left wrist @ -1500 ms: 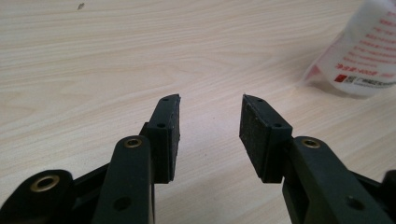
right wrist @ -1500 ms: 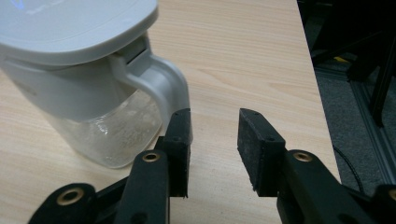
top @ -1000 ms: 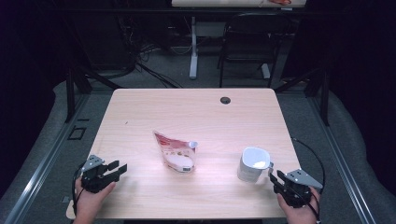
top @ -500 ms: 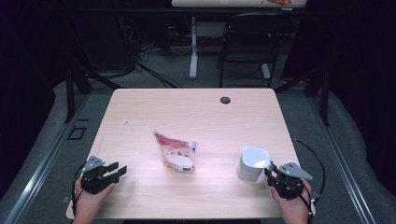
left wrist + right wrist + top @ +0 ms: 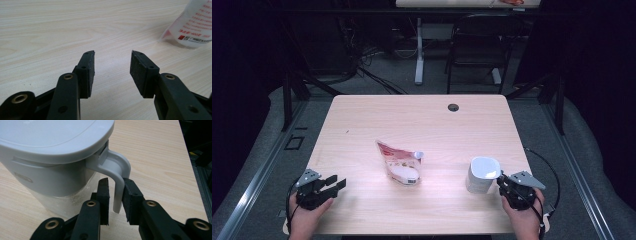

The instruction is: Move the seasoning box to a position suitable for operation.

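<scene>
A white lidded jug stands upright at the table's right front, its handle facing my right gripper. In the right gripper view the jaws straddle that handle and have just been closing on it; the right pad touches it, while a thin gap remains at the left pad. A red and white spouted pouch lies flat in the middle of the table. My left gripper rests at the left front edge, open and with nothing in it, and the pouch's white end lies farther off to its right.
The light wooden table has a round cable hole near its far edge. Behind the table stand a dark chair and a white desk leg on a floor with cables. A metal rail runs along the left.
My right gripper has slid left up to the jug, and its jaws have narrowed around the handle. The left gripper, pouch and jug stay put.
</scene>
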Tool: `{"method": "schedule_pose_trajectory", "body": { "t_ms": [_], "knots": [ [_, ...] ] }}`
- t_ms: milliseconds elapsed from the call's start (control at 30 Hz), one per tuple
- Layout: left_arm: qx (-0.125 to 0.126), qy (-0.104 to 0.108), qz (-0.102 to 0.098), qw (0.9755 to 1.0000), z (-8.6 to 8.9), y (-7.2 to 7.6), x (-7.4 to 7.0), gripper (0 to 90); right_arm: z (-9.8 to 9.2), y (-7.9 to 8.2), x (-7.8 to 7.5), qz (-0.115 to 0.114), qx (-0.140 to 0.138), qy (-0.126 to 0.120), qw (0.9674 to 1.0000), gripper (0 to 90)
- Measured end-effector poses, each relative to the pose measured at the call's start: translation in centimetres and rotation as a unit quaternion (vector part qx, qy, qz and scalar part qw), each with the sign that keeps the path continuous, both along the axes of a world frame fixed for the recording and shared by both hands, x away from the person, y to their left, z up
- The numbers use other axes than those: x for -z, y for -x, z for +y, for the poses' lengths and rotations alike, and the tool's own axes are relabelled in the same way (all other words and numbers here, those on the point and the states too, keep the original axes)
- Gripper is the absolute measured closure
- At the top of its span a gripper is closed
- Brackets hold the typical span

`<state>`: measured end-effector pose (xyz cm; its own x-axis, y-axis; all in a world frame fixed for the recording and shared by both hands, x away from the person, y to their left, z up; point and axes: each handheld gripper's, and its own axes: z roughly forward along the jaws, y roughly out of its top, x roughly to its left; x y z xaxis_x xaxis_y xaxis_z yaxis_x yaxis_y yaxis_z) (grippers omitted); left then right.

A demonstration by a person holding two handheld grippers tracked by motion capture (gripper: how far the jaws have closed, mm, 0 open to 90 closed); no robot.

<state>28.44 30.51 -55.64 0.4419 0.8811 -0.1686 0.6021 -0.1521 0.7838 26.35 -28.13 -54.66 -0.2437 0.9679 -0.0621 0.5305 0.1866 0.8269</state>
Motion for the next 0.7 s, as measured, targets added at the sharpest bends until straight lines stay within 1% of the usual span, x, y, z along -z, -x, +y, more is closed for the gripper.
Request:
{"method": "schedule_pose_trajectory", "body": {
  "t_ms": [133,200,333,533,567,700],
  "knots": [
    [0.003,-0.001,0.001,1.0000,-0.12,-0.16,0.14,55.1,0.08,-0.48,-0.01,-0.003,0.002,0.013,0.9999,83.2],
    [0.004,-0.002,0.001,1.0000,-0.16,-0.20,0.14,55.1,0.16,-0.82,-0.04,-0.003,0.002,0.018,0.9998,83.1],
    [0.006,-0.003,0.001,1.0000,-0.19,-0.20,0.11,55.1,0.16,-0.95,-0.04,-0.002,0.000,0.015,0.9999,83.3],
    [0.001,-0.001,0.000,1.0000,-0.01,-0.21,0.17,55.0,0.13,-0.91,-0.13,0.000,-0.003,0.015,0.9999,83.4],
    [-0.001,0.001,-0.001,1.0000,0.03,-0.20,0.17,55.0,0.19,-0.90,-0.13,0.001,-0.004,0.014,0.9999,83.5],
    [0.001,-0.002,-0.001,1.0000,0.05,-0.18,0.16,54.9,0.51,-0.82,-0.19,0.004,-0.013,0.016,0.9998,83.6]
  ]
}}
